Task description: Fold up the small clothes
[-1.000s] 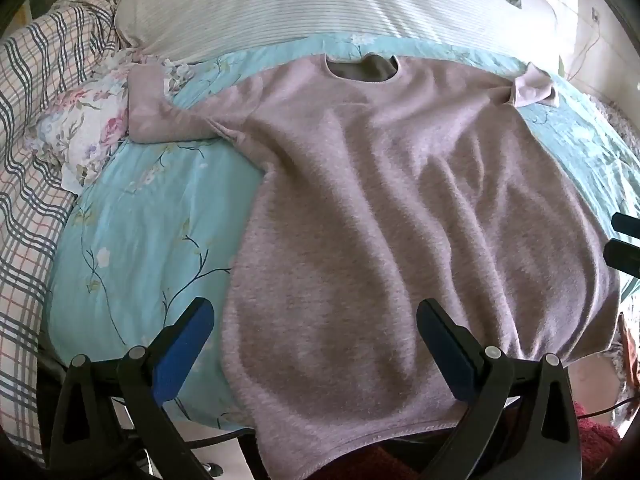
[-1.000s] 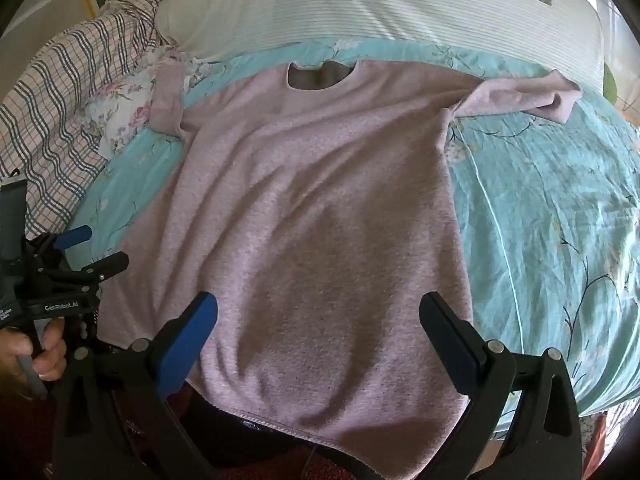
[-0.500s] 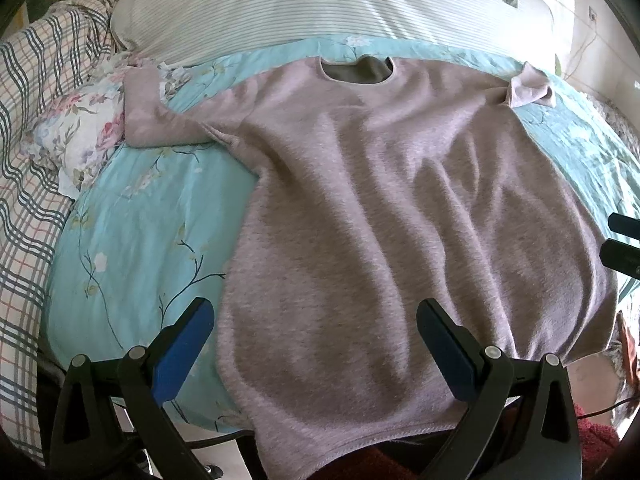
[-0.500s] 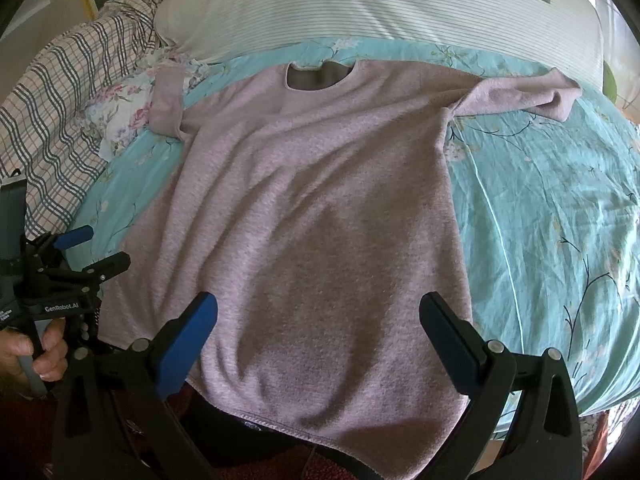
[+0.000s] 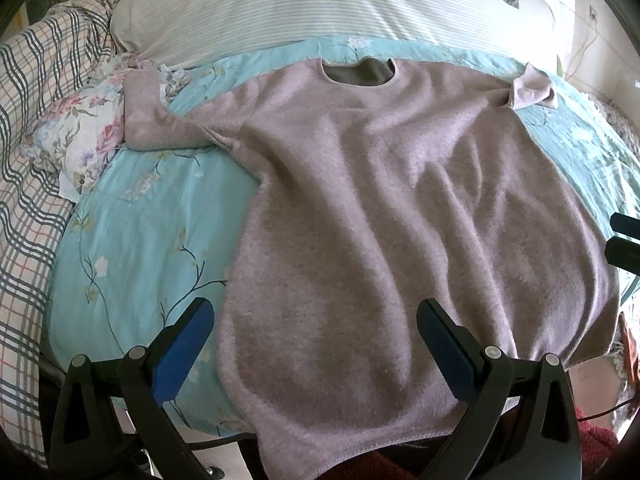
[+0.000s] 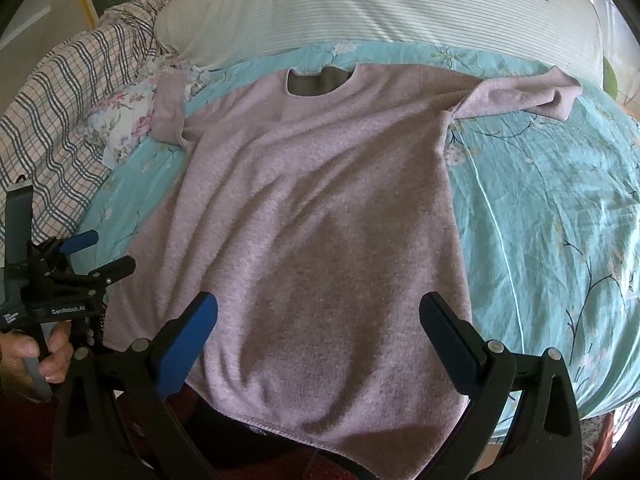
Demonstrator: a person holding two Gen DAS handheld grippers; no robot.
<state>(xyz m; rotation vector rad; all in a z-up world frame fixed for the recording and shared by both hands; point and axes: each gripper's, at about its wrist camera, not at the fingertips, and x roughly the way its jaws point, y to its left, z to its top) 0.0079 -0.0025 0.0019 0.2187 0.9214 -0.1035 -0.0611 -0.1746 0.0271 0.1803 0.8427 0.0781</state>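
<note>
Pink sweater [image 5: 384,208] spread flat, unfolded; left gripper [image 5: 316,344] and right gripper [image 6: 320,340] spread wide, empty, above hem. Next: probably seizing a sleeve.

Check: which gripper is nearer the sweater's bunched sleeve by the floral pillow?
Left. Left gripper hangs over the sweater's hem on that sleeve's side; right gripper sits farther across.
</note>
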